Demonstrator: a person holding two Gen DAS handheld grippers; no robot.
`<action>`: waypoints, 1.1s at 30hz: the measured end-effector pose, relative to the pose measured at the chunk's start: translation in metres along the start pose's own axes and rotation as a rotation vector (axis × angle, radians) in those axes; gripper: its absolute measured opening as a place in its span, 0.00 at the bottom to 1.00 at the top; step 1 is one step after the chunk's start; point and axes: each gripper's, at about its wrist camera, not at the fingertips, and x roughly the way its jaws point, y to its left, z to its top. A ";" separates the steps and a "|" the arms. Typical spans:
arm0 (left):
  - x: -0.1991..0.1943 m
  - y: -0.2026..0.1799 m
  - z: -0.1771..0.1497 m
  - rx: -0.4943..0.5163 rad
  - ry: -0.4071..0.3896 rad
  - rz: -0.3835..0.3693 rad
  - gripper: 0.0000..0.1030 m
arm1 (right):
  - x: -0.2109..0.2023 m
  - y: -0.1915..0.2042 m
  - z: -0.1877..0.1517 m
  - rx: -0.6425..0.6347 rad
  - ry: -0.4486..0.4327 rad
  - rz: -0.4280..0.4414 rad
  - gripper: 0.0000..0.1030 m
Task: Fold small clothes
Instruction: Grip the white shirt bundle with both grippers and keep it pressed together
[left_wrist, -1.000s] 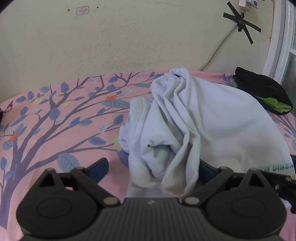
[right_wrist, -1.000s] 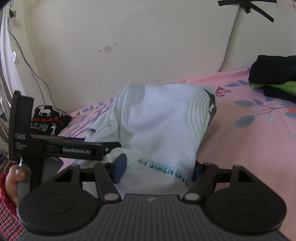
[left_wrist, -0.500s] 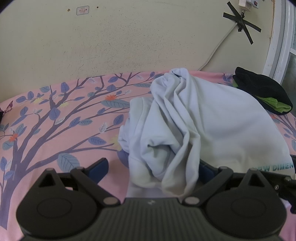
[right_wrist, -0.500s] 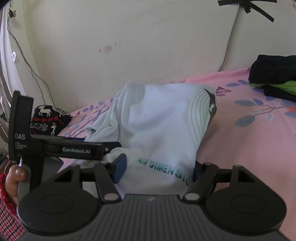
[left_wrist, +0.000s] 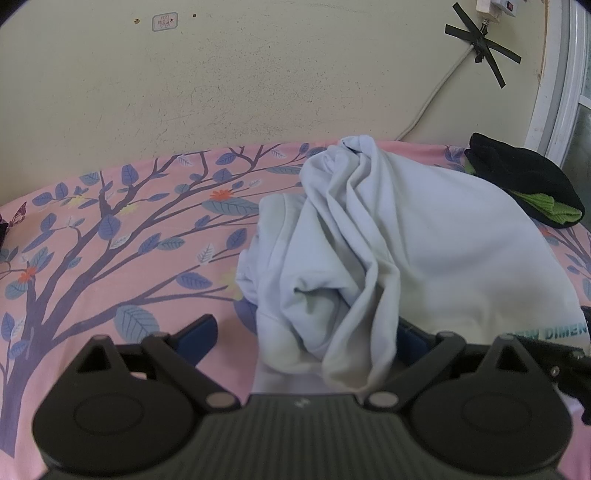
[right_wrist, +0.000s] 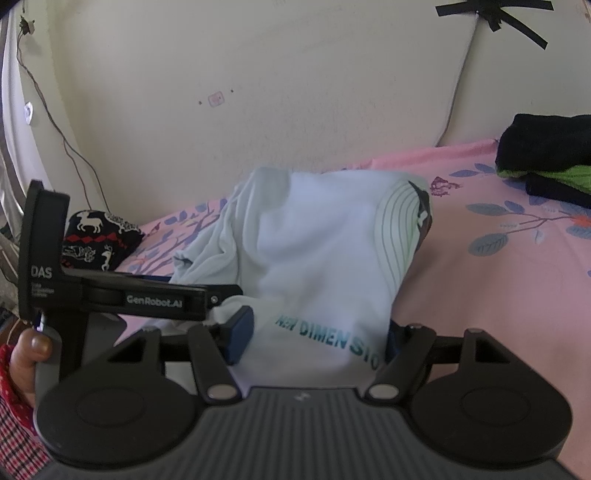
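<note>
White T-shirt (left_wrist: 424, 251) lies bunched between both sets of wide-spread fingers, left gripper (left_wrist: 303, 336) and right gripper (right_wrist: 314, 332) gripping nothing; next, pinch the hem and spread it flat.

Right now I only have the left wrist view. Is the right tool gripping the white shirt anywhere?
Observer: No. The right tool stands open, and the printed hem of the white shirt lies loose between its fingers.
Operator: What does that print say in full?
Observer: It reads roughly NEW DIMENSIO in teal, and the rest is hidden behind one finger.
Operator: Is anything else on the bed that I am missing?
Observer: A black garment with white deer lies at the left end of the bed, against the wall.
</note>
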 end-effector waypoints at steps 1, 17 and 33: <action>0.000 0.000 0.000 0.000 0.000 0.000 0.96 | 0.000 0.000 0.000 -0.002 -0.002 -0.001 0.67; 0.000 -0.003 0.000 0.006 -0.003 0.002 0.93 | 0.000 0.001 0.000 -0.008 0.001 -0.004 0.66; 0.001 0.000 0.001 0.001 0.003 0.001 0.97 | 0.004 -0.002 0.002 0.005 0.019 -0.005 0.68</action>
